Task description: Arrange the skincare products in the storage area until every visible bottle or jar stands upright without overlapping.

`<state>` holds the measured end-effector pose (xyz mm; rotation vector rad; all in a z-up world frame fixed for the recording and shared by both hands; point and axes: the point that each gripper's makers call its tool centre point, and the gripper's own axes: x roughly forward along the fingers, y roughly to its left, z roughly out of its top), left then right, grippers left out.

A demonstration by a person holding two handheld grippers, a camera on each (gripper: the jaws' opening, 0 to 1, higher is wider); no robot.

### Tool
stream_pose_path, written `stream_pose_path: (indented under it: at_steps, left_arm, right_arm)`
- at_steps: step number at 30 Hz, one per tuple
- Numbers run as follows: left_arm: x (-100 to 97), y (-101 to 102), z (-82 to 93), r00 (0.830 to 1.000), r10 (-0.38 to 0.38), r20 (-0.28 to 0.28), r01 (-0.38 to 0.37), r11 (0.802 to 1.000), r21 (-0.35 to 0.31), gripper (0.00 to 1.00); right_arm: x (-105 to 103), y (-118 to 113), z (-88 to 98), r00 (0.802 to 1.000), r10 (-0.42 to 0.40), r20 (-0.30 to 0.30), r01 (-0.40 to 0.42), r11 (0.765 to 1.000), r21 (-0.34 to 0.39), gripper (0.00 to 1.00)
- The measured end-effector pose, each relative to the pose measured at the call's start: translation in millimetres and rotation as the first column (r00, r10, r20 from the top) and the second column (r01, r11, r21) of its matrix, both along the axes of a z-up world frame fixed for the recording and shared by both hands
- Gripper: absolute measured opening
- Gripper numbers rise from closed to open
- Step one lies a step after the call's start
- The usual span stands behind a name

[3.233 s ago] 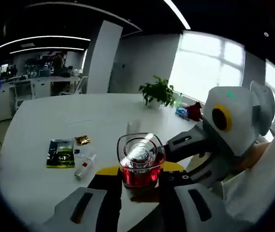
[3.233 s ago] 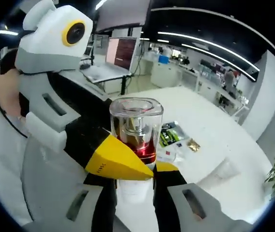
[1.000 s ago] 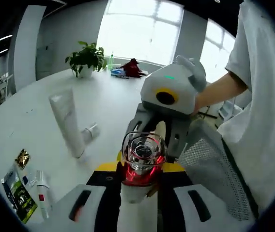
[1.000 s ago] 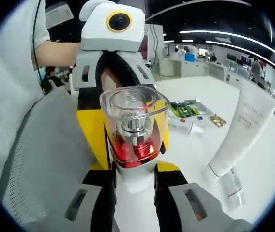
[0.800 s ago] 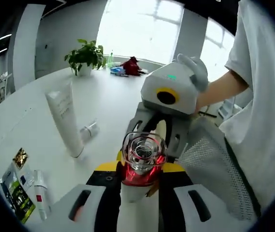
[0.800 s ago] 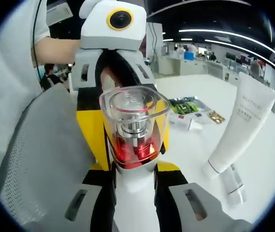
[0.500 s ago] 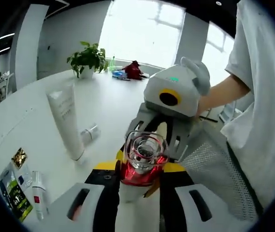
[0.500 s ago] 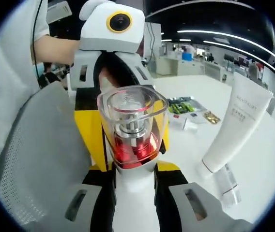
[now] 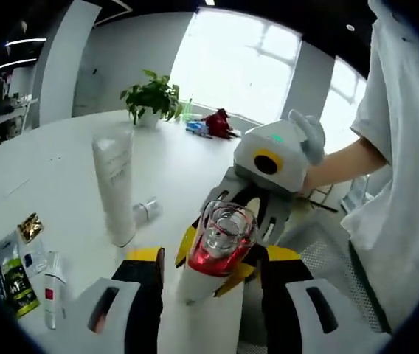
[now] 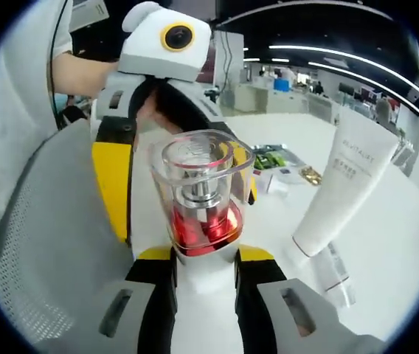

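A pump bottle [image 9: 217, 240] with a white body, red middle and clear cap is held in the air above the white table [image 9: 54, 166]. My right gripper [image 10: 206, 258] is shut on its white body [image 10: 202, 287]. My left gripper [image 9: 209, 259] faces it from the other side, open, its yellow fingers [image 10: 111, 184] standing off the bottle on either side. A tall white tube [image 9: 113, 184] stands upright on its cap. A small clear bottle [image 9: 147, 212] lies on its side beside the tube [image 10: 346, 184].
Green sachets [image 9: 10, 276], a gold sachet [image 9: 30, 227] and a small tube with a red mark [image 9: 49, 291] lie flat on the table. A potted plant [image 9: 150, 99] stands at the far side. A grey mesh chair [image 10: 40, 243] and the person's white shirt are close by.
My left gripper's jaws have spread apart and let go of the bottle, which now tilts a little in the left gripper view. My right gripper keeps its hold.
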<state>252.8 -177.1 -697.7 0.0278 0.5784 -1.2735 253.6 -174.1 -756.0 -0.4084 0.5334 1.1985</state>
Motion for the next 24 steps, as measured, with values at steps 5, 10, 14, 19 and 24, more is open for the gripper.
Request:
stream_pose_path:
  at_steps: [5, 10, 14, 19, 24]
  left_arm:
    - [11.2, 17.2, -4.1, 0.995, 0.096, -0.001, -0.096, 0.995, 0.003, 0.6]
    - [14.5, 34.1, -11.9, 0.985, 0.171, -0.019, -0.171, 0.985, 0.013, 0.71]
    - [14.6, 46.7, -17.7, 0.978, 0.206, -0.03, -0.205, 0.978, 0.032, 0.74]
    - [19.3, 61.6, -18.8, 0.964, 0.263, -0.045, -0.262, 0.965, 0.028, 0.78]
    - [26.8, 75.4, -18.7, 0.948, 0.317, -0.038, -0.316, 0.948, 0.03, 0.81]
  right_arm:
    - [18.7, -21.0, -0.3, 0.999, -0.036, 0.002, 0.037, 0.999, -0.018, 0.29]
    - [36.5, -36.8, 0.4, 0.999, -0.051, 0.011, 0.051, 0.998, -0.027, 0.29]
    - [47.9, -45.4, 2.5, 0.999, -0.05, 0.014, 0.05, 0.998, -0.032, 0.29]
    - [60.5, -52.8, 4.9, 0.999, -0.043, 0.018, 0.043, 0.999, -0.032, 0.29]
    - [76.6, -61.5, 5.4, 0.999, -0.038, 0.023, 0.039, 0.998, -0.043, 0.29]
